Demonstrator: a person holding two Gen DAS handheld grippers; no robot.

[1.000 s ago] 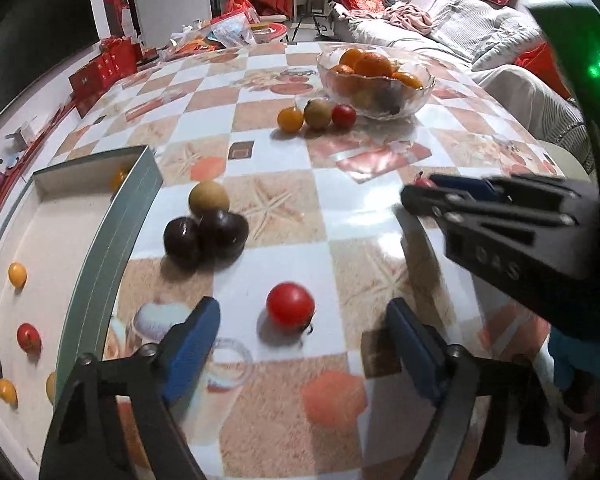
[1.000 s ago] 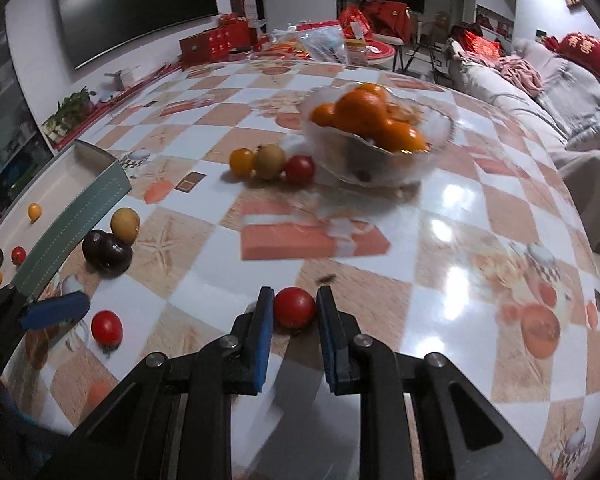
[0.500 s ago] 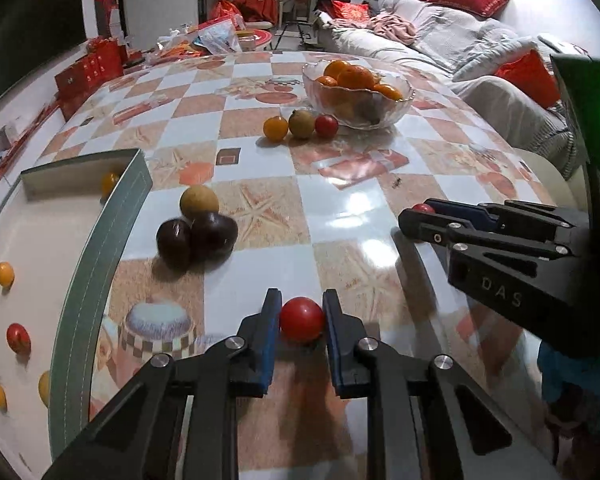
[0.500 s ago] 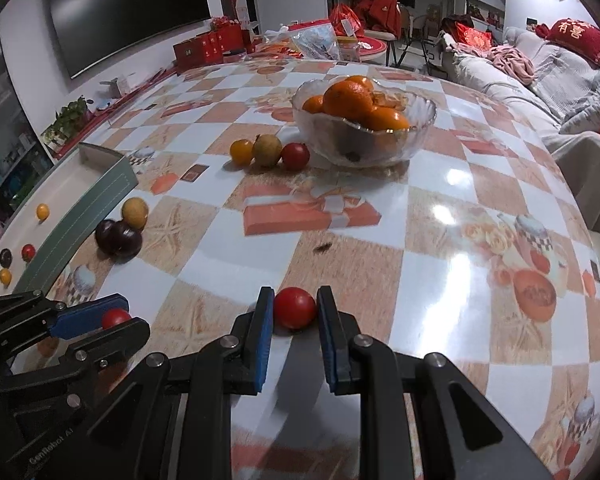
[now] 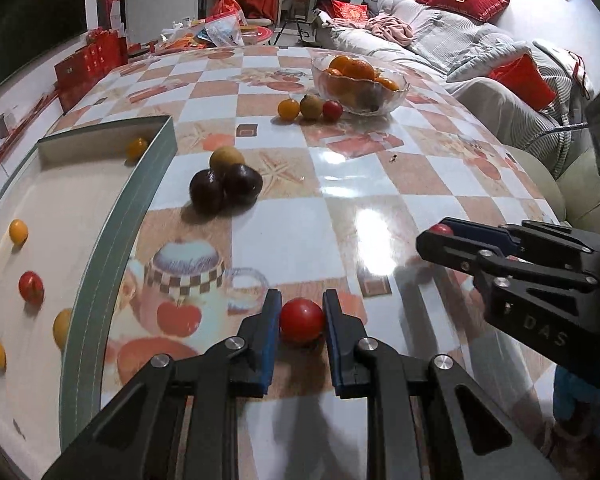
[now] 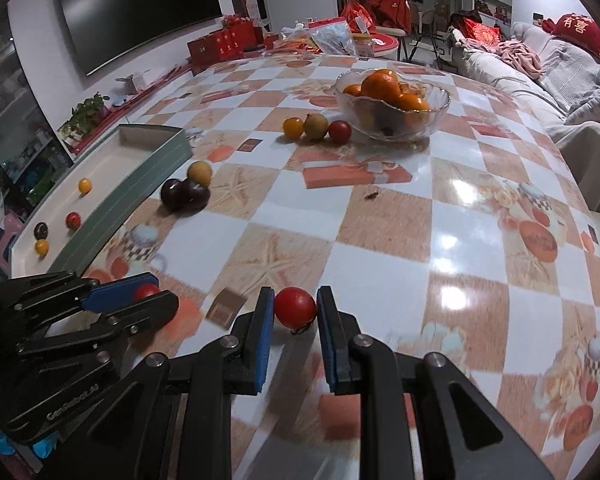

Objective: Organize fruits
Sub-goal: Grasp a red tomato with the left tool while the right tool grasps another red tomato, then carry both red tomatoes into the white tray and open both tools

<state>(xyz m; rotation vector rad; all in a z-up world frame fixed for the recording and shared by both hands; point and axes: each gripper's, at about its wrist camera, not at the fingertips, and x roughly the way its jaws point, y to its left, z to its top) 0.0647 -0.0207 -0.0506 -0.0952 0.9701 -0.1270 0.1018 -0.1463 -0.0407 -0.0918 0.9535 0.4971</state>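
In the left wrist view my left gripper (image 5: 302,316) is shut on a red cherry tomato (image 5: 301,319) just above the checked tablecloth. The right wrist view shows my right gripper (image 6: 293,310) shut on another red cherry tomato (image 6: 295,307). Each gripper appears in the other's view: the right gripper (image 5: 436,236) at the right, the left gripper (image 6: 148,294) at the lower left, each with a red tomato between its blue pads. A green-walled tray (image 5: 140,216) at the left holds several small tomatoes. Two dark plums (image 5: 224,188) and a yellow fruit (image 5: 226,158) lie beside it.
A glass bowl (image 6: 394,120) of oranges stands at the far middle of the table, with an orange tomato (image 6: 293,127), a tan fruit (image 6: 315,126) and a red tomato (image 6: 339,131) in a row before it. A sofa (image 5: 480,60) runs along the right edge.
My left gripper shut on the red tomato that lay between its open fingers and carried it toward the tray. My right gripper, with its tomato, moved back from the bowl.
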